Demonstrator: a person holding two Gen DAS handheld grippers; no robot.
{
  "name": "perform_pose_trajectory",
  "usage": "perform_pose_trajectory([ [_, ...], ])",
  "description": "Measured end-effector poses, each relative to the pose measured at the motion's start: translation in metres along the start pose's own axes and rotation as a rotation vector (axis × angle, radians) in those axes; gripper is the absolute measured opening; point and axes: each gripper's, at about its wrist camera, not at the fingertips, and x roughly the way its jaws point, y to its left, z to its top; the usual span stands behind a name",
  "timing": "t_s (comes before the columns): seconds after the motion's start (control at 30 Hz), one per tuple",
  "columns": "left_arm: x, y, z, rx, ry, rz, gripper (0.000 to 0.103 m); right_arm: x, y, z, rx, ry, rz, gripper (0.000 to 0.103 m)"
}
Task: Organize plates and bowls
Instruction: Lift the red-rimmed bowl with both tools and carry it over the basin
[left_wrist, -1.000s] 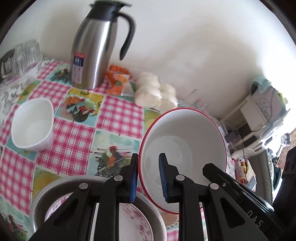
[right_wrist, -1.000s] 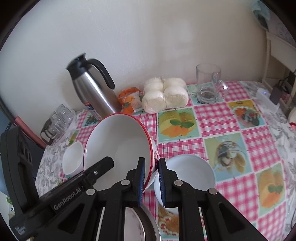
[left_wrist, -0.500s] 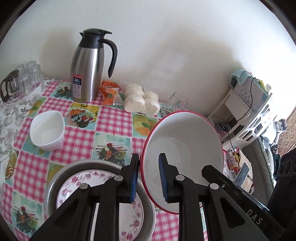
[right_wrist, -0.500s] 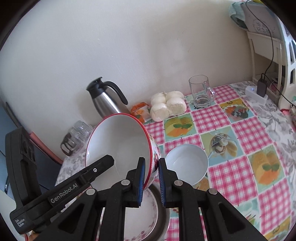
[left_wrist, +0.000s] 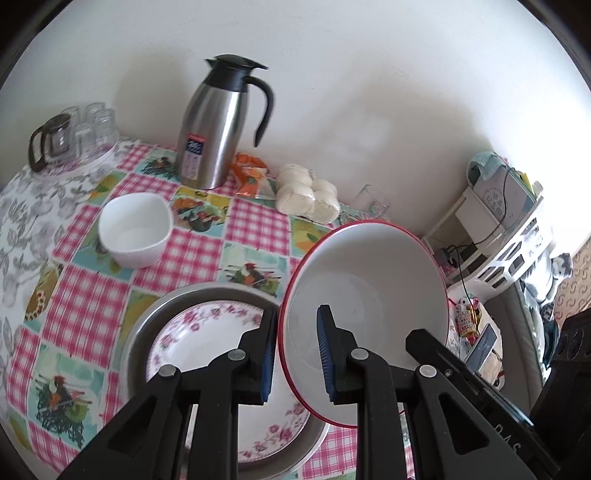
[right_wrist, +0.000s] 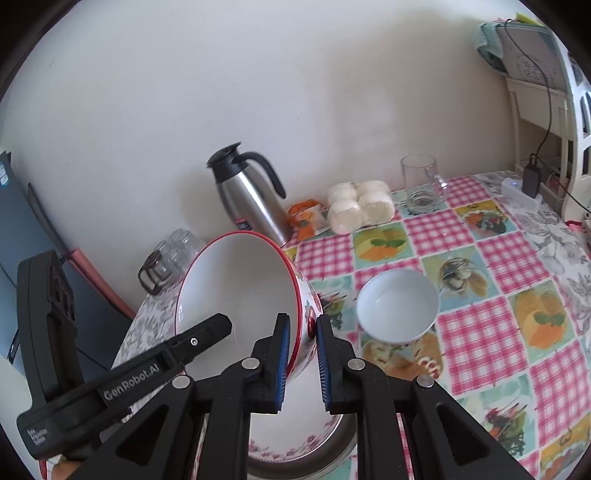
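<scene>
A large white bowl with a red rim hangs tilted in the air above the table. My left gripper is shut on its left rim, and my right gripper is shut on its right rim. Below it lies a pink-flowered plate inside a grey metal dish. A squarish white bowl stands on the checked cloth to the left. A round white bowl stands to the right of the held one.
A steel jug, an orange packet, wrapped white buns and a glass mug stand along the wall. Small glasses on a tray fill the far left corner. A white shelf unit stands beyond the table's right edge.
Both grippers have lifted the red-rimmed bowl and drawn back from the wall, so the table looks smaller. The flowered plate and metal dish have come into fuller view beneath it.
</scene>
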Motion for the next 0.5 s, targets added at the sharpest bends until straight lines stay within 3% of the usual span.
perform_pose_trajectory([
  [0.23, -0.012, 0.024, -0.012, -0.038, -0.008, 0.039, 0.022, 0.013, 0.015, -0.019, -0.012, 0.053, 0.035, 0.015],
  [0.5, -0.005, 0.043, -0.024, -0.088, 0.047, 0.078, 0.022, 0.025, 0.024, -0.032, -0.028, 0.096, 0.042, 0.015],
])
